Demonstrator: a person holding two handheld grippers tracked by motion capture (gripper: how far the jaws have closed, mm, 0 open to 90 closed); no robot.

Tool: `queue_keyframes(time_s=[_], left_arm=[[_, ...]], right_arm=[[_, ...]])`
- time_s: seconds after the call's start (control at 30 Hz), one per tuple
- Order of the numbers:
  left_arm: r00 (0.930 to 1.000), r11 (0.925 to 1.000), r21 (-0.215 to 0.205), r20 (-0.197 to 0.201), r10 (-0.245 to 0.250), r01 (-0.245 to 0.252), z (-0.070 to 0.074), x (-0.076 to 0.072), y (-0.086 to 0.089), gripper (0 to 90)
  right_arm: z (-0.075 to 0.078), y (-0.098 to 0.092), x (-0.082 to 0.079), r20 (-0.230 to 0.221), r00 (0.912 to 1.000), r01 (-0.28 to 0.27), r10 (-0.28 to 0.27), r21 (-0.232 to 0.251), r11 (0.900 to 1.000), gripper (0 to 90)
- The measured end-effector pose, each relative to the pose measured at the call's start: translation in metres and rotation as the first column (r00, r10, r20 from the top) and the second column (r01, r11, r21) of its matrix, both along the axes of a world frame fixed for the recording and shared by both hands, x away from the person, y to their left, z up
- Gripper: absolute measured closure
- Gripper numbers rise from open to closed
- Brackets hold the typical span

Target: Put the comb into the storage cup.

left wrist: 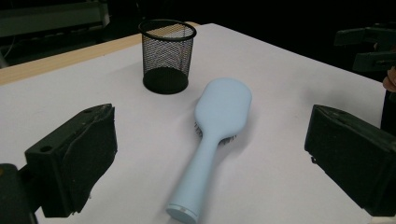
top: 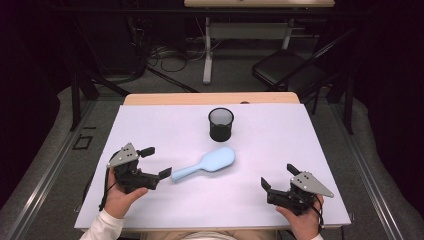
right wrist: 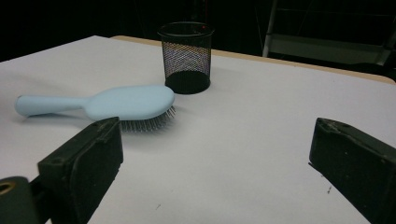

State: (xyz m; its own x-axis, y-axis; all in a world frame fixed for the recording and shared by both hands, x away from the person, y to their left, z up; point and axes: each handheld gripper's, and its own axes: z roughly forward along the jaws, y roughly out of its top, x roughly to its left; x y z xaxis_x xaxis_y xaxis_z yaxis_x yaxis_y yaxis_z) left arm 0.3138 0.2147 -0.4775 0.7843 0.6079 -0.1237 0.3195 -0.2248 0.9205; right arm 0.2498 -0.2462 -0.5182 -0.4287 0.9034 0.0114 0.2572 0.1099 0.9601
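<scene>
Two tools are held low over the white table (top: 280,150), one in each of the person's hands, and both have their jaws spread wide with nothing between them. A pale blue hairbrush (top: 207,164) lies flat near the middle of the table, bristles down, its oval head toward the centre and its handle running out toward the person's left. The left tool (top: 155,162) sits at the near left of the table; in the high view its nearer jaw tip lies just beside the butt of the handle, and whether the two touch cannot be told. In the left gripper view the hairbrush (left wrist: 212,140) runs up the gap between the two black jaws, the handle end nearest the camera and the head farther away, clear of both jaws. The right tool (top: 281,181) rests at the near right of the table, well apart from the brush, which appears to the left of its jaws in the right gripper view (right wrist: 100,103). A black mesh pen cup (top: 221,124) stands upright just beyond the brush head, apart from it.
</scene>
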Motion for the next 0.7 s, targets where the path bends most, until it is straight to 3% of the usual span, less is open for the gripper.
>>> queue_keyframes(time_s=[0.3, 0.4, 0.7], left_arm=[[0.9998, 0.9998, 0.022, -0.02, -0.004, 0.004, 0.011, 0.008, 0.0, 2.6], [0.9988, 0.9993, 0.038, -0.049, 0.001, 0.001, 0.015, 0.015, 0.0, 2.5], [0.9952, 0.9921, 0.124, -0.098, -0.007, 0.019, 0.022, 0.027, -0.009, 2.5]], right_arm=[[0.0, -0.002, 0.003, -0.021, 0.9998, 0.0, 0.0, 0.008, 1.0, 2.5], [0.0, -0.001, 0.004, -0.006, 0.9999, -0.012, 0.012, 0.015, 1.0, 3.0], [0.002, 0.002, 0.003, -0.008, 0.9998, -0.018, 0.018, 0.003, 1.0, 3.1]])
